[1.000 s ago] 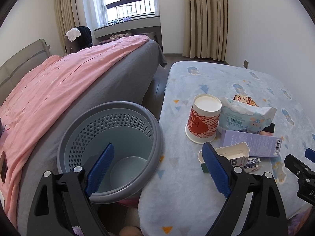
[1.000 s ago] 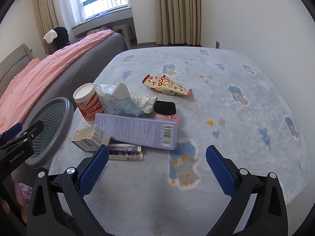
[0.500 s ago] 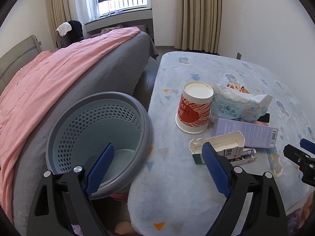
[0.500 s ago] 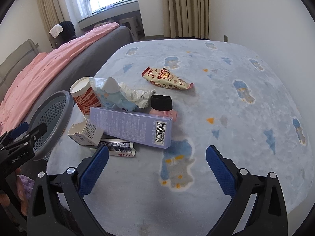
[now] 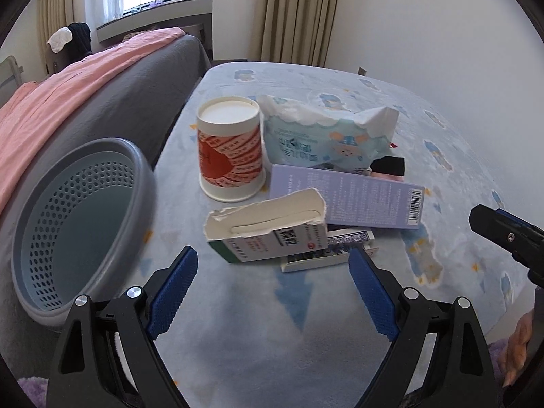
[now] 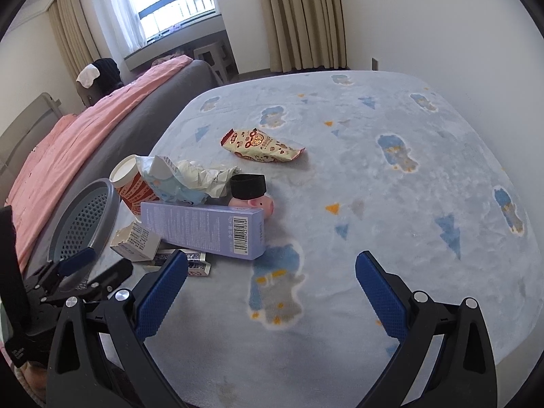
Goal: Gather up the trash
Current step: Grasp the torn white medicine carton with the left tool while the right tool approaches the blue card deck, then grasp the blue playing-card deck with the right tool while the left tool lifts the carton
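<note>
Trash lies on a blue patterned blanket: a torn white and green box (image 5: 268,229), a purple box (image 5: 346,199), a red and white paper cup (image 5: 231,149) upside down, a blue tissue pack (image 5: 326,136), a small printed box (image 5: 326,251) and a snack wrapper (image 6: 261,144). My left gripper (image 5: 272,287) is open and empty, just short of the torn box. My right gripper (image 6: 272,290) is open and empty over the blanket, right of the pile. A grey perforated bin (image 5: 78,221) stands left of the table.
A pink pig toy with a black band (image 6: 251,193) lies behind the purple box (image 6: 204,229). A bed with a pink cover (image 5: 68,95) runs along the left. The wall is on the right, curtains and a window at the back.
My left gripper has moved right and forward, from over the bin toward the torn box. My right gripper has drifted slightly; both stay open.
</note>
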{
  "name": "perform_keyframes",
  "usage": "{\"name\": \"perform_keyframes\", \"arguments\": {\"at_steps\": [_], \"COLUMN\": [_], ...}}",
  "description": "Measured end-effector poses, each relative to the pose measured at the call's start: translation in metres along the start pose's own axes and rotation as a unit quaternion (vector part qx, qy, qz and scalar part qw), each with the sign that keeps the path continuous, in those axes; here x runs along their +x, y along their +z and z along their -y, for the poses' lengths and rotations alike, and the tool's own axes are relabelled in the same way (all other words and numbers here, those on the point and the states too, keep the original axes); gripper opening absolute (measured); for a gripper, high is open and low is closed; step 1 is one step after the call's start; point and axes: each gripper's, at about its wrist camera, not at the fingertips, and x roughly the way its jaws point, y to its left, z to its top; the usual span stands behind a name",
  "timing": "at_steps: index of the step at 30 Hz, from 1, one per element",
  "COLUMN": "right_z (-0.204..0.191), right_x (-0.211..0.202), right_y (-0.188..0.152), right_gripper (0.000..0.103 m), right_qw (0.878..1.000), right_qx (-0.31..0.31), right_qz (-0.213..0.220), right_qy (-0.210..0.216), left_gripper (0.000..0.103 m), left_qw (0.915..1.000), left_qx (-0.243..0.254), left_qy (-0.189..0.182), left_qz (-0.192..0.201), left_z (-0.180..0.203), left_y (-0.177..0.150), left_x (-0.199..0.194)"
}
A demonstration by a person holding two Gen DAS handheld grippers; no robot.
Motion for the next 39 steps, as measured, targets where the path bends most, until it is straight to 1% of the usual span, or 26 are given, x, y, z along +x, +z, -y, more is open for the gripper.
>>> {"name": "perform_keyframes", "arguments": {"at_steps": [5,9,12,16,19,22,24,25,27,28,30,33,39], "right_z": [0.003,0.001,0.0,-0.001,-0.001,-0.002,-0.003,-0.004,-0.005,-0.006,-0.008,-0.009,-0.011], "right_x": [-0.006,-0.01,-0.009,-0.008,-0.008,-0.008,-0.006,-0.006,-0.005,-0.004,-0.004,-0.003,0.002], "right_y": [0.002,0.002,0.002,0.001,0.001,0.0,-0.001,-0.002,-0.002,-0.003,-0.003,-0.004,-0.006], "right_gripper": [0.097,0.097,0.097,0.097,0.097,0.097,0.097,0.097,0.097,0.097,0.097,0.097,0.097], "right_qw": [1.0,1.0,1.0,1.0,1.0,1.0,1.0,1.0,1.0,1.0,1.0,1.0,1.0], "right_qx": [0.006,0.004,0.002,0.001,0.001,-0.001,-0.004,-0.005,-0.006,-0.008,-0.01,-0.011,-0.013], "right_qz": [0.01,0.016,0.015,0.012,0.012,0.011,0.01,0.01,0.009,0.008,0.009,0.008,0.002], "right_qy": [0.011,0.018,0.021,0.021,0.021,0.02,0.018,0.019,0.019,0.018,0.017,0.015,0.012], "left_gripper": [0.086,0.086,0.086,0.086,0.086,0.085,0.08,0.079,0.062,0.056,0.055,0.049,0.036], "left_qw": [1.0,1.0,0.9999,0.9994,0.9994,0.9997,0.9998,0.9998,0.9999,0.9999,0.9999,0.9998,0.9996], "left_qx": [-0.002,-0.003,-0.011,-0.029,-0.033,-0.022,-0.013,-0.008,-0.002,0.003,0.002,0.004,0.009], "left_qy": [-0.003,0.008,0.001,-0.016,-0.015,-0.012,-0.012,-0.012,-0.013,-0.011,-0.015,-0.016,-0.019], "left_qz": [-0.007,-0.005,-0.006,-0.004,-0.002,0.006,0.01,0.011,0.011,0.007,0.006,0.008,0.017], "left_z": [0.003,0.0,-0.002,-0.007,-0.008,-0.006,-0.003,-0.002,-0.001,0.0,-0.002,-0.004,-0.009], "left_y": [0.004,0.008,0.011,0.016,0.019,0.019,0.018,0.018,0.017,0.017,0.016,0.014,0.009], "left_x": [0.016,0.023,0.028,0.03,0.032,0.031,0.029,0.028,0.026,0.026,0.025,0.022,0.009]}}
